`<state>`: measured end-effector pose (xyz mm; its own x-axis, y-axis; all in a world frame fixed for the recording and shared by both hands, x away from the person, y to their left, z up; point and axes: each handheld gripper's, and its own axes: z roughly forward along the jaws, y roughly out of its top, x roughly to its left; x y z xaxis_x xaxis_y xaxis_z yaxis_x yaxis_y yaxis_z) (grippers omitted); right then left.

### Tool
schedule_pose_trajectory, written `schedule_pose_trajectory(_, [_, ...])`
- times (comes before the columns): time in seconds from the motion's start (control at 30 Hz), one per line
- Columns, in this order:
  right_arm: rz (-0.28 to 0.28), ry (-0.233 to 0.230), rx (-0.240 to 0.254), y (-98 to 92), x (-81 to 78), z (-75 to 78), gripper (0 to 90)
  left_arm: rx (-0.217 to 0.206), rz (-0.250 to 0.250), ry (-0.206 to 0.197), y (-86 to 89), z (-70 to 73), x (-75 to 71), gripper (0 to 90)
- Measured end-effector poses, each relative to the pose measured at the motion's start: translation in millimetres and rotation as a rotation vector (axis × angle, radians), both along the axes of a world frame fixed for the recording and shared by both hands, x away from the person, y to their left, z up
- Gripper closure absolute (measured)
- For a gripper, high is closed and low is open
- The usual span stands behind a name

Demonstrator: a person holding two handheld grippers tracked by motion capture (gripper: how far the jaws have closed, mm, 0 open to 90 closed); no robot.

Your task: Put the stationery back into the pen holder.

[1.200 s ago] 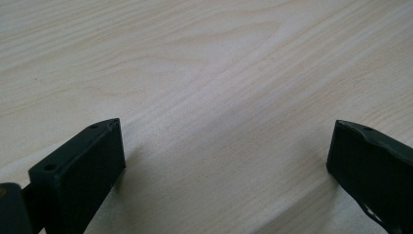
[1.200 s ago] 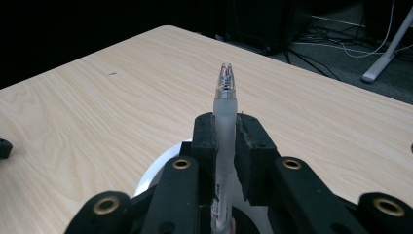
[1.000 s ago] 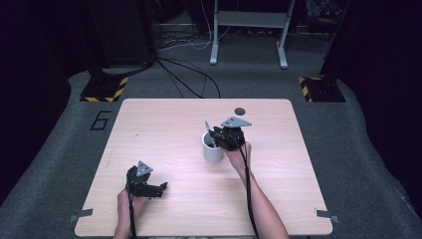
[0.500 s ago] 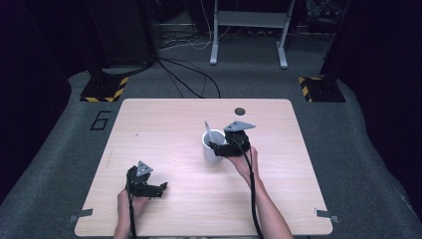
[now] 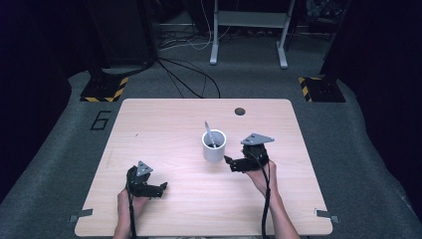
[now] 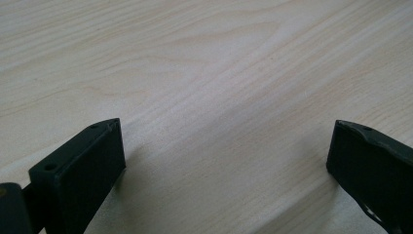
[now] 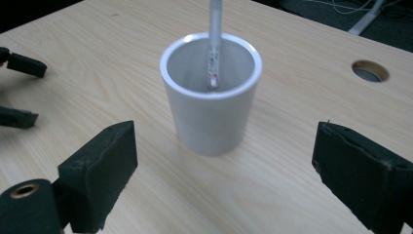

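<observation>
- A white cup [image 5: 214, 147] stands upright near the middle of the table [image 5: 164, 124], a little toward its far side in the high view.
- A grey pen [image 5: 210, 133] stands in the cup, its lower end inside and its top leaning out over the rim toward the far left; the right gripper view shows it [image 7: 214, 39] resting against the cup's inner wall [image 7: 210, 92].
- The right gripper [image 5: 230, 163] sits just right of the cup and a bit nearer the person, apart from it, its jaws pointing left toward the cup.
- Its jaws have just been opening and now stand wide apart; nothing is between them, and the cup lies ahead of them, untouched.
- The person's right hand [image 5: 260, 174] holds that gripper from behind, with the cable trailing down along the forearm.
- The left gripper [image 5: 160, 188] rests low on the table near the near left part, well apart from the cup.
- Its jaws are wide open over bare wood and hold nothing, as the left gripper view shows.
- A round hole [image 5: 240, 111] sits in the tabletop near the far edge, beyond the cup and to its right.
</observation>
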<state>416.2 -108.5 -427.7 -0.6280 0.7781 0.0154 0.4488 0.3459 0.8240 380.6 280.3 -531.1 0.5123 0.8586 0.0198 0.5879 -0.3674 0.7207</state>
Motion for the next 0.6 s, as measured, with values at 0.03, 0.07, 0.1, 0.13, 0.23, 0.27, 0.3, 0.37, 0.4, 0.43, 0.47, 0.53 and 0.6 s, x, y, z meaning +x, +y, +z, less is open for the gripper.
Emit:
schedule_pose_trajectory(0.03, [-0.005,0.004,-0.005,-5.1,-3.0,-1.5,8.3,0.002,0.0,-0.001,0.1,0.1,0.0,0.6])
schedule_pose_trajectory(0.07, [-0.02,0.012,-0.01,-11.0,-7.3,-3.4,8.0,0.0,0.0,0.0,0.0,0.0,0.0,0.6])
schedule_pose_trajectory(0.1, [-0.028,0.017,-0.014,-14.7,-10.0,-4.5,7.9,0.0,0.0,0.0,0.0,0.0,0.0,0.6])
schedule_pose_trajectory(0.13, [-0.051,0.019,-0.025,-24.1,-16.5,-9.0,7.5,0.001,0.0,0.0,0.0,0.0,0.0,0.6])
schedule_pose_trajectory(0.23, [-0.073,0.039,-0.04,-34.1,-22.9,-15.0,6.2,0.0,-0.001,0.001,0.0,0.1,0.0,0.6])
schedule_pose_trajectory(0.27, [-0.086,0.044,-0.05,-38.9,-25.7,-18.9,6.1,0.0,0.0,0.0,0.0,0.0,0.0,0.6])
schedule_pose_trajectory(0.3, [-0.103,0.051,-0.057,-45.2,-29.3,-24.2,5.9,0.0,-0.001,0.001,0.0,0.1,0.0,0.6])
schedule_pose_trajectory(0.37, [-0.112,0.073,-0.069,-55.2,-33.0,-32.6,3.2,0.0,0.001,0.0,-0.1,0.0,0.0,0.6])
schedule_pose_trajectory(0.4, [-0.136,0.092,-0.067,-60.0,-36.0,-37.7,2.8,0.0,0.0,0.001,0.0,0.1,0.0,0.6])
schedule_pose_trajectory(0.43, [-0.147,0.107,-0.073,-65.7,-38.5,-42.7,2.0,0.0,0.0,0.0,0.0,0.0,0.0,0.6])
schedule_pose_trajectory(0.47, [-0.173,0.126,-0.084,-76.9,-42.6,-53.2,0.6,0.002,-0.001,0.0,0.1,0.2,-0.1,0.7])
schedule_pose_trajectory(0.53, [-0.215,0.152,-0.082,-86.6,-47.6,-63.8,0.0,0.002,0.0,-0.001,0.0,0.1,0.0,0.7])
schedule_pose_trajectory(0.6, [-0.251,0.172,-0.085,-96.7,-52.2,-74.1,0.0,0.002,0.0,-0.001,0.0,0.1,-0.1,0.7])
